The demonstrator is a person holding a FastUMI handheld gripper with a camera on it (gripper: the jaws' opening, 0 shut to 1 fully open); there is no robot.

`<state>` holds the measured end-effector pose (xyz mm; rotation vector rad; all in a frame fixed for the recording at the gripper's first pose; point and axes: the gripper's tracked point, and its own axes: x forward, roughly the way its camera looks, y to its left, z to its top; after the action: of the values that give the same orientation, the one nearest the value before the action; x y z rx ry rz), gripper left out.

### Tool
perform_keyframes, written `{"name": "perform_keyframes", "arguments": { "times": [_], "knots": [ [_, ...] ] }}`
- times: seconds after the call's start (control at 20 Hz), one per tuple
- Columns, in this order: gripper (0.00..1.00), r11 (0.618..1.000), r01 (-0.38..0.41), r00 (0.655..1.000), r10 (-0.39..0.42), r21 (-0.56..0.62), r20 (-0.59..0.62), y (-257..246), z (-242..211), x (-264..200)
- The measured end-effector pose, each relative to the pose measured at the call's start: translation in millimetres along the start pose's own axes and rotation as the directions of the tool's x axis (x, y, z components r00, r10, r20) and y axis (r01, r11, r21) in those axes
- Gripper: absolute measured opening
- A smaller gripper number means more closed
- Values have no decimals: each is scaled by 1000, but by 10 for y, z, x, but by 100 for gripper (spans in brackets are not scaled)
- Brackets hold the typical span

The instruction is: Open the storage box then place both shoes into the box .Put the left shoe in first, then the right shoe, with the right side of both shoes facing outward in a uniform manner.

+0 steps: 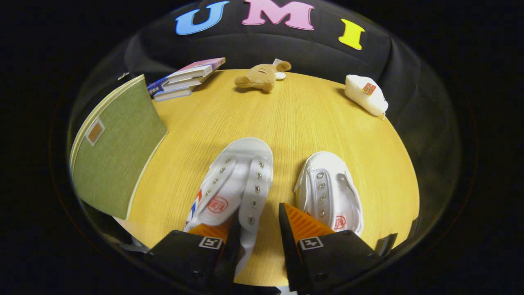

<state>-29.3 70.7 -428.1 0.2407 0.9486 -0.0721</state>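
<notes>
Left shoe (233, 184) near the table's (294, 119) front edge, its eyelet flap sitting between the spread gripper (258, 223) fingers, not clamped. Right shoe (329, 192) just beside it. Green storage box (116, 149) at left edge, closed. Books (186, 78), plush toy (262, 76), white pouch (365, 95) along far edge.

Claw (258, 223) held apart, straddling the eyelet side of the left shoe (233, 184); right shoe (329, 192) just beside, green box (116, 151) set leftward on worktop (286, 119).
</notes>
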Motion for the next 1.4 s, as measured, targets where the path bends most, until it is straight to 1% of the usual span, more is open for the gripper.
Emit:
{"name": "perform_keyframes", "arguments": {
  "times": [0.05, 0.1, 0.2, 0.25, 0.3, 0.5, 0.65, 0.85, 1.05, 1.15, 1.3, 1.4],
  "knots": [
    [40, 1000, -3, 1000, 3, 27, -8, 27, 3, 43],
    [27, 999, 27, 1000, -27, 33, 3, -53, 13, 12],
    [10, 999, 25, 1000, -25, 48, 1, -60, 27, 16],
    [10, 997, 20, 1000, -20, 69, -6, -34, 31, -9],
    [7, 997, 16, 1000, -16, 81, -7, -24, 53, -52],
    [7, 995, -12, 1000, 10, 100, 20, 88, 272, -318],
    [7, 989, -24, 1000, 22, 143, 21, 180, 520, -586],
    [7, 985, -52, 998, 45, 163, 43, 426, 988, -1016],
    [7, 983, -108, 992, 97, 149, 81, 904, 1501, -1419],
    [7, 976, -156, 986, 144, 150, 86, 1223, 1689, -1556],
    [7, 957, -228, 974, 220, 182, 61, 1740, 1819, -1635],
    [7, 944, -255, 967, 255, 211, 24, 2071, 1810, -1602]
  ]
}}
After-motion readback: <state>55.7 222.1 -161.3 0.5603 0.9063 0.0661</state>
